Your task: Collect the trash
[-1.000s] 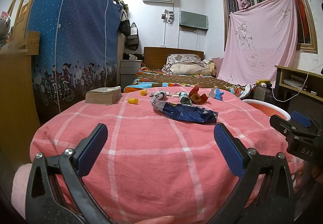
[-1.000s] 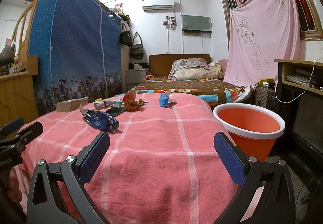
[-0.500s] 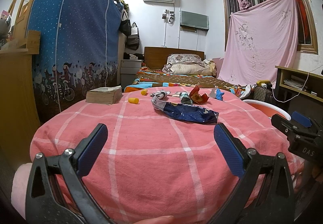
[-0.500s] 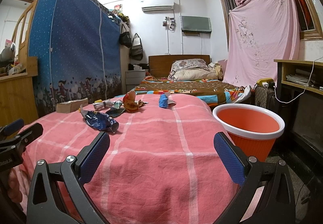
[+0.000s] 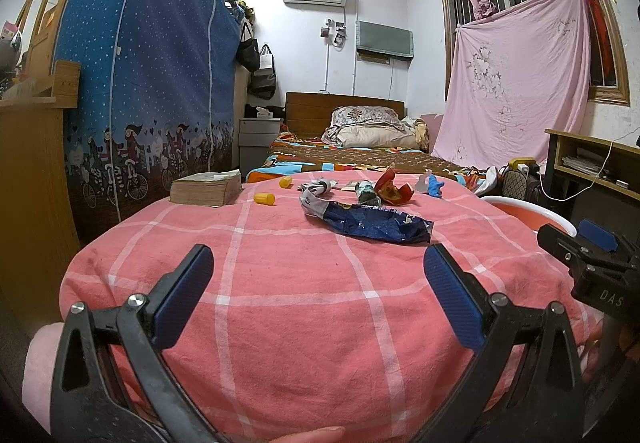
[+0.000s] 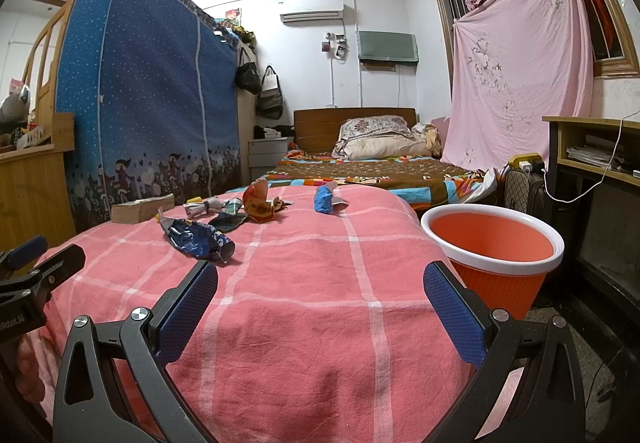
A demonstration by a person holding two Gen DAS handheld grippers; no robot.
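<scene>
Both claws are wide open and hold nothing. The left claw (image 5: 318,287) and the right claw (image 6: 320,291) hang low over the near end of the counter (image 5: 280,323), which has a pink checked cloth on it. The trash lies farther back on the cloth, well away from both claws. The closest piece is a crumpled dark blue wrapper (image 5: 376,225). Behind it sit a red wrapper (image 5: 394,190), a small green wrapper (image 5: 366,193), a grey wrapper (image 5: 318,188) and a blue scrap (image 6: 323,199). Two little yellow caps (image 5: 265,198) lie near an old book (image 5: 206,188) on the left. An orange bin (image 6: 494,243) with a white rim stands just beside the counter on the right.
</scene>
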